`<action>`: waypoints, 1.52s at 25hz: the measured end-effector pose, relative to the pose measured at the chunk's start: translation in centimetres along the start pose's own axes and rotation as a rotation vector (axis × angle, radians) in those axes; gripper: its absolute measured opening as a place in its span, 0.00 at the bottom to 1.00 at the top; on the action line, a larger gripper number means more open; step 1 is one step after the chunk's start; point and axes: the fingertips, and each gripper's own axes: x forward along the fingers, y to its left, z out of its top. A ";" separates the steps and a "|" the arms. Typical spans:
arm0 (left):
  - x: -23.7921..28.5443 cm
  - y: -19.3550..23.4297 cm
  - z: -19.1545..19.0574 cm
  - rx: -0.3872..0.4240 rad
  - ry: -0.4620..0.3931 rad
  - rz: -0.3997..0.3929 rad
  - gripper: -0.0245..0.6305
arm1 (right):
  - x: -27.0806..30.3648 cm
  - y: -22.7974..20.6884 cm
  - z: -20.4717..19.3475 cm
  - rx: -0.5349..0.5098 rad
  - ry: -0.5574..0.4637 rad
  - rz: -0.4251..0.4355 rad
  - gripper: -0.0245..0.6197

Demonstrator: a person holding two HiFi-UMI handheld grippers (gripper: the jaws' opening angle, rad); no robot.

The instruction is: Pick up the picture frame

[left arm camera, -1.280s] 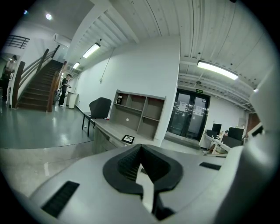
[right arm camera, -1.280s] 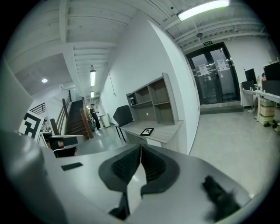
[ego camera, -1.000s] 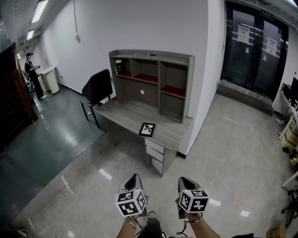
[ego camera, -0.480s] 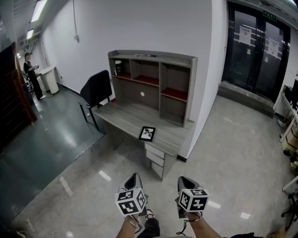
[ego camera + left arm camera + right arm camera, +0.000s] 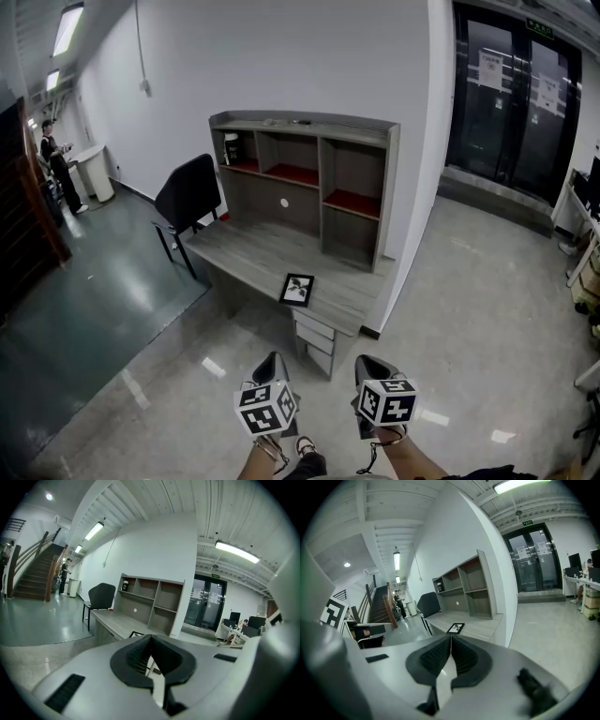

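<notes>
Head view: the picture frame [image 5: 297, 289] is laid on the desk [image 5: 239, 251] at 12 o'clock, far from left gripper [image 5: 272, 360] and right gripper [image 5: 368, 364]. Jaws are pressed together, empty; if not opened, the frame could be shoved off.

Surface [image 5: 246, 251]: grey wood-grain desk, centre of scene, against white wall.
Hutch [image 5: 349, 155]: open cubbies at far edge of surface; red shelf boards [image 5: 295, 174] inside; small item in upper-left cubby, too small to identify.
Drawers [image 5: 315, 336]: under right near end of surface.
Chair [image 5: 188, 193]: black, at left end.
Glass doors [image 5: 511, 98]: dark, far right.
Person [image 5: 53, 157]: standing, far left, beside white bin [image 5: 95, 167].
Floor [image 5: 487, 309]: glossy, pale tile right, darker green left.
Stairs [image 5: 35, 576]: far left, seen in left gripper view.
</notes>
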 end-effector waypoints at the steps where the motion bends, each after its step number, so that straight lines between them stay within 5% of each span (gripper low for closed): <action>1: 0.5 0.1 0.4 -0.003 -0.002 -0.003 0.06 | 0.4 -0.1 0.6 -0.001 -0.003 -0.004 0.09; 23: 13.3 5.4 8.3 0.001 -0.012 -0.067 0.06 | 13.3 1.1 9.6 0.006 -0.045 -0.042 0.09; 38: 15.1 8.0 6.8 0.005 0.077 -0.074 0.06 | 16.0 1.7 7.2 0.063 0.034 -0.069 0.09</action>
